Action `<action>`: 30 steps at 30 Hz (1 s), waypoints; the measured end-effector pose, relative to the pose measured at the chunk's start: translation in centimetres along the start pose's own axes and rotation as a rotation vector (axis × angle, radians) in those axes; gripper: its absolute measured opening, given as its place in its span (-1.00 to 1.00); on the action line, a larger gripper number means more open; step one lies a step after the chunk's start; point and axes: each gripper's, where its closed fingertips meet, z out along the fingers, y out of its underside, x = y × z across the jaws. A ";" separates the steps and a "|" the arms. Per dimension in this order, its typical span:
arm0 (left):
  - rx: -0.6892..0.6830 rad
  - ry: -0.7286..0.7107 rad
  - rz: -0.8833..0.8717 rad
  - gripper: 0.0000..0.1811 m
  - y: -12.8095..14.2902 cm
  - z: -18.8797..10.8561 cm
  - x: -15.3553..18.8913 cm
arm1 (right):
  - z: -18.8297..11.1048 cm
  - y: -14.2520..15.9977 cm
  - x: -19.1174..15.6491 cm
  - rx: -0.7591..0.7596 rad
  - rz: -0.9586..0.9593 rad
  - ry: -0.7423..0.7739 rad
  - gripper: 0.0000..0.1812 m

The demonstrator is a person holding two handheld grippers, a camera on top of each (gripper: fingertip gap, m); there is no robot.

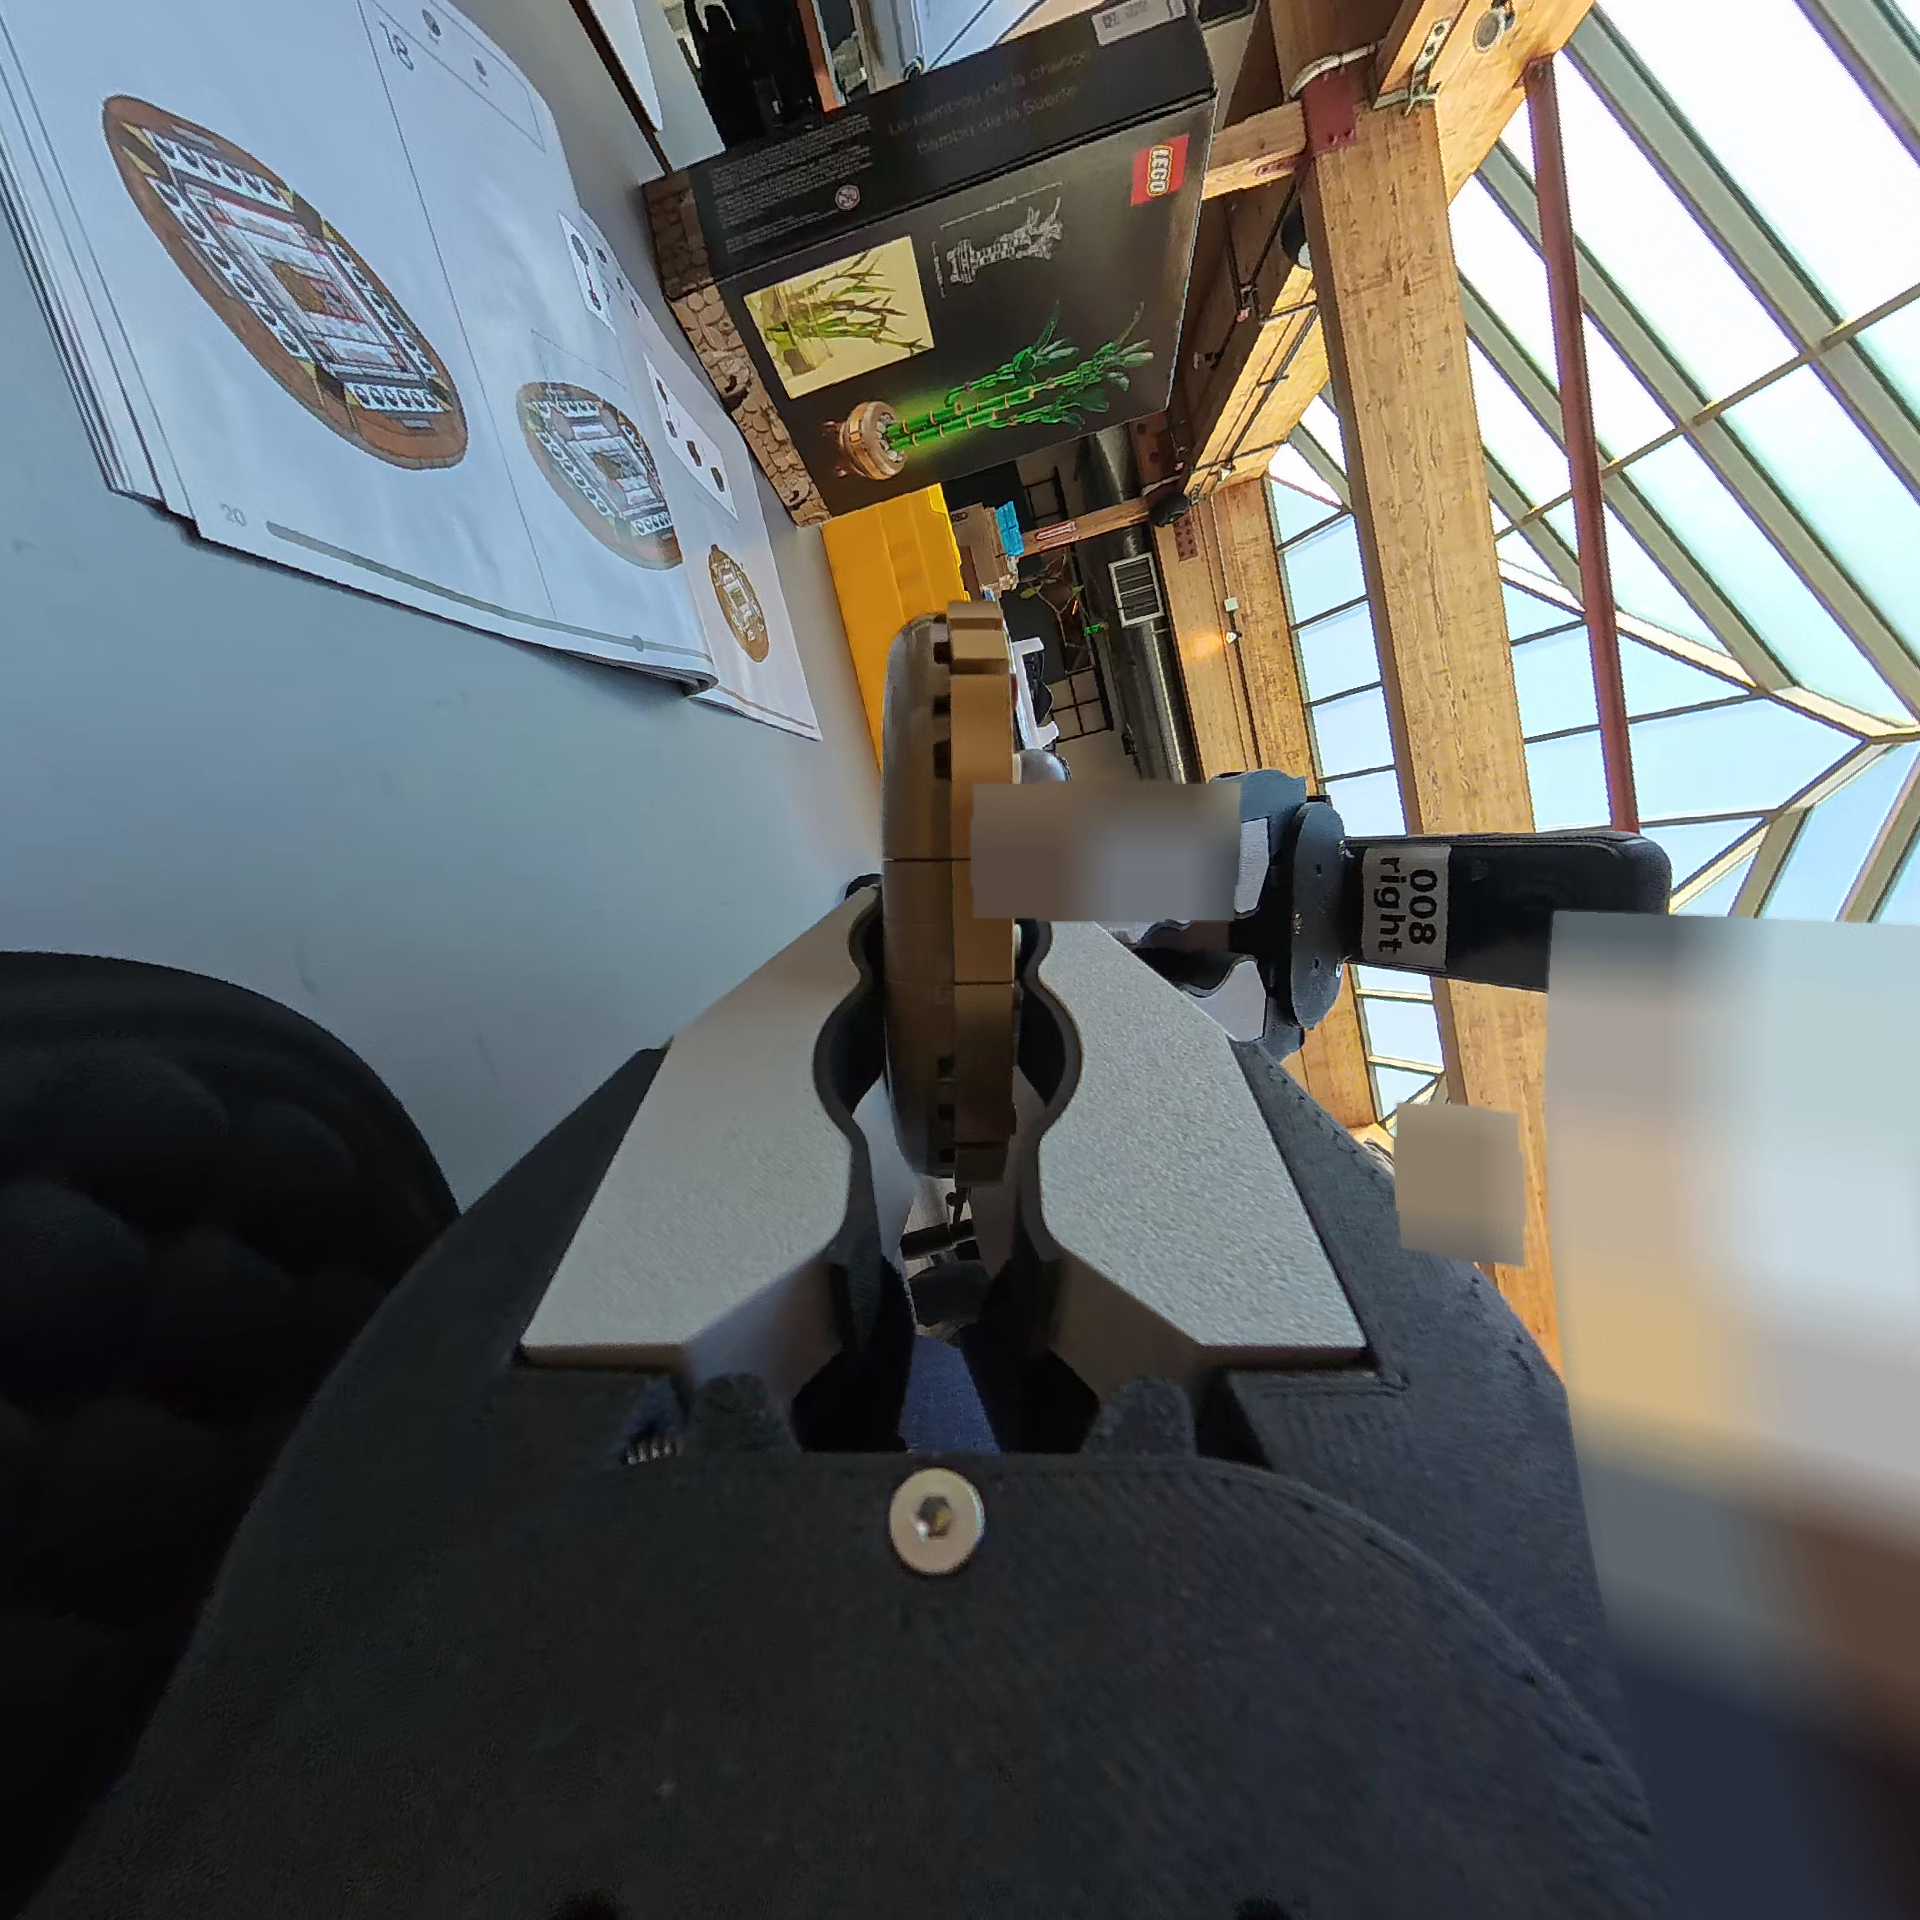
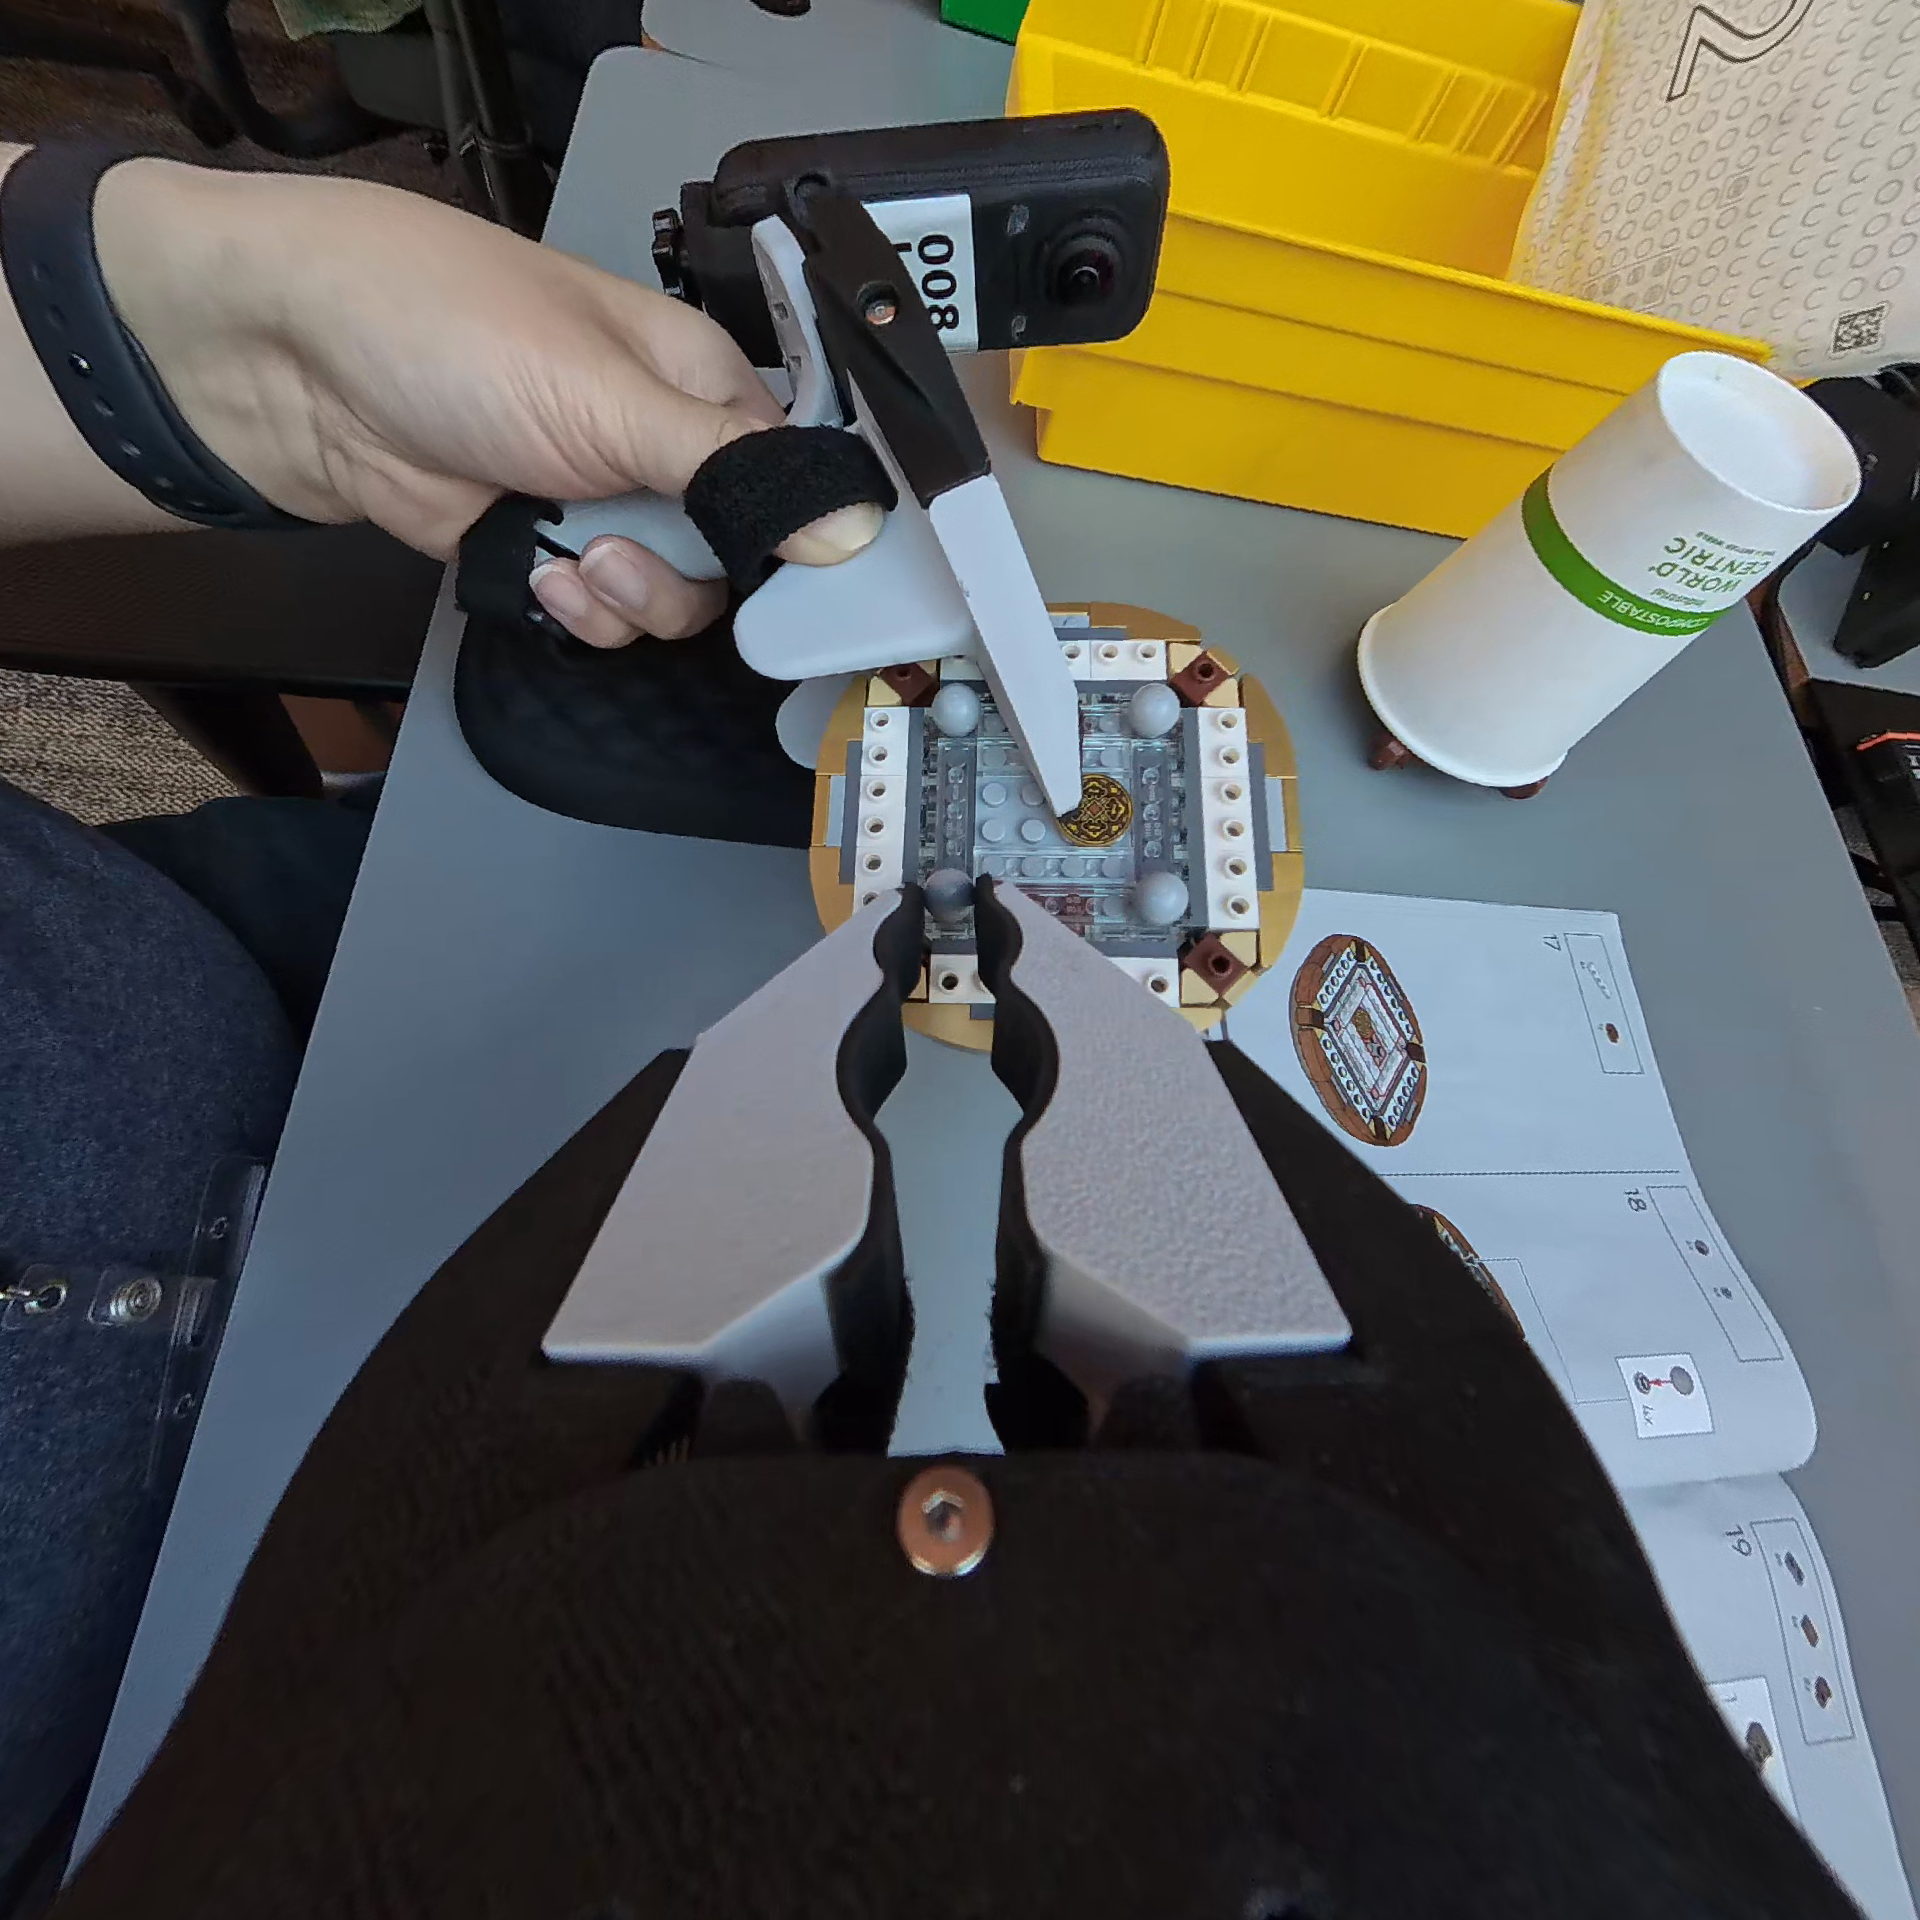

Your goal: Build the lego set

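The right gripper (image 2: 948, 914), jaws clenched on a grey ball (image 2: 948, 894) at the round base's (image 2: 1273, 883) near-left corner, faced the left gripper (image 1: 948, 997), jaws clamping that base's far-left rim.

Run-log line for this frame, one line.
left gripper: shut on round base | right gripper: shut on grey ball at base corner | phase: seating ball
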 end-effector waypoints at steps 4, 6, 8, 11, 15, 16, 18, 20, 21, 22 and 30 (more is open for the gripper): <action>-0.001 -0.007 0.007 -0.78 0.0 0.0 0.0 | 0.0 0.1 0.0 -0.007 0.008 -0.009 -0.89; 0.002 -0.004 0.003 -0.78 0.0 0.0 0.0 | 0.0 0.1 0.0 -0.009 0.016 -0.013 -0.89; 0.006 0.011 -0.006 -0.78 0.0 -0.1 0.2 | -0.1 0.0 0.0 -0.005 0.016 -0.012 -0.89; 0.009 0.018 -0.010 -0.78 0.0 -0.1 0.3 | 0.0 -0.1 0.0 0.003 0.018 -0.012 -0.88; 0.011 0.023 -0.011 -0.78 0.0 -0.1 0.4 | 0.0 -0.2 0.0 0.007 0.020 -0.007 -0.85; 0.011 0.022 -0.009 -0.78 0.0 -0.1 0.4 | 0.0 -0.2 0.0 0.009 0.022 -0.009 -0.84; 0.013 0.024 -0.009 -0.78 -0.1 -0.1 0.4 | -0.1 -0.3 -0.1 0.017 0.024 -0.012 -0.83; 0.015 0.027 -0.009 -0.78 -0.1 -0.1 0.5 | -0.2 -0.5 -0.2 0.030 0.025 -0.012 -0.83; 0.016 0.027 -0.008 -0.78 -0.1 -0.1 0.5 | -0.3 -0.6 -0.2 0.037 0.025 -0.010 -0.83; 0.018 0.029 -0.008 -0.78 -0.1 -0.1 0.5 | -0.4 -0.7 -0.1 0.045 0.025 -0.009 -0.83; 0.036 0.037 -0.014 -0.78 -0.4 -0.3 0.5 | -1.8 -0.9 0.5 0.119 0.049 0.019 -0.82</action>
